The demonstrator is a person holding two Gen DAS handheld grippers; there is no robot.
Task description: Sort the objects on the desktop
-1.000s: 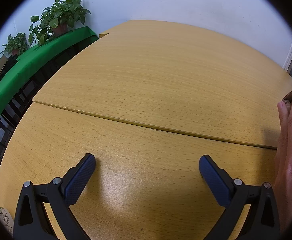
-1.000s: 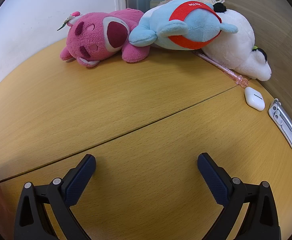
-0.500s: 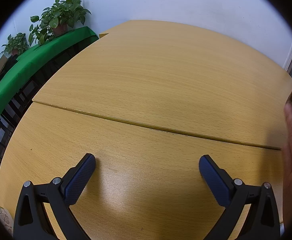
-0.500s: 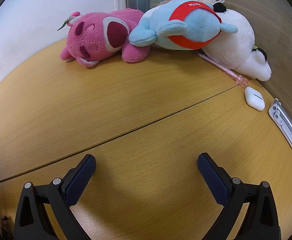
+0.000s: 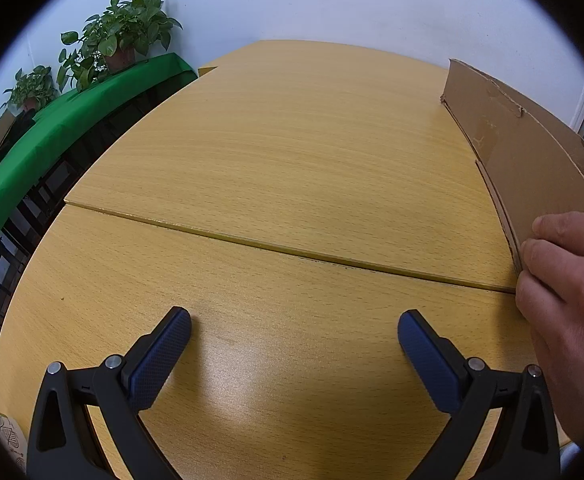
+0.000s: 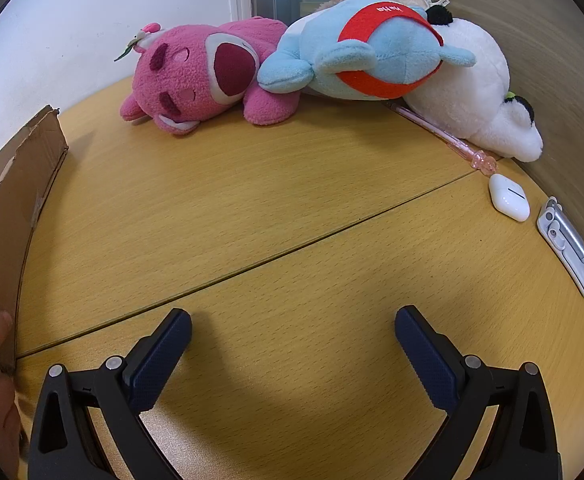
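My left gripper (image 5: pixel 293 334) is open and empty above the wooden table (image 5: pixel 292 160). My right gripper (image 6: pixel 293 332) is open and empty too. A brown cardboard box (image 5: pixel 523 148) stands on the table between the two views, held by a bare hand (image 5: pixel 567 300); it also shows in the right wrist view (image 6: pixel 8 196). At the back lie a pink plush bear (image 6: pixel 200 76), a blue plush with a red band (image 6: pixel 367 48) and a white plush (image 6: pixel 471 92). A pink pen (image 6: pixel 447 138), a white earbud case (image 6: pixel 509 197) and a white clip stand (image 6: pixel 567 240) lie at the right.
A green-covered shelf (image 5: pixel 52 128) with potted plants (image 5: pixel 120 36) runs along the left past the table edge. A seam (image 5: pixel 284 246) crosses the tabletop. A wooden wall panel (image 6: pixel 563 60) bounds the right side behind the plush toys.
A hand has brought the cardboard box onto the table between the two grippers. Both grippers stayed still and open.
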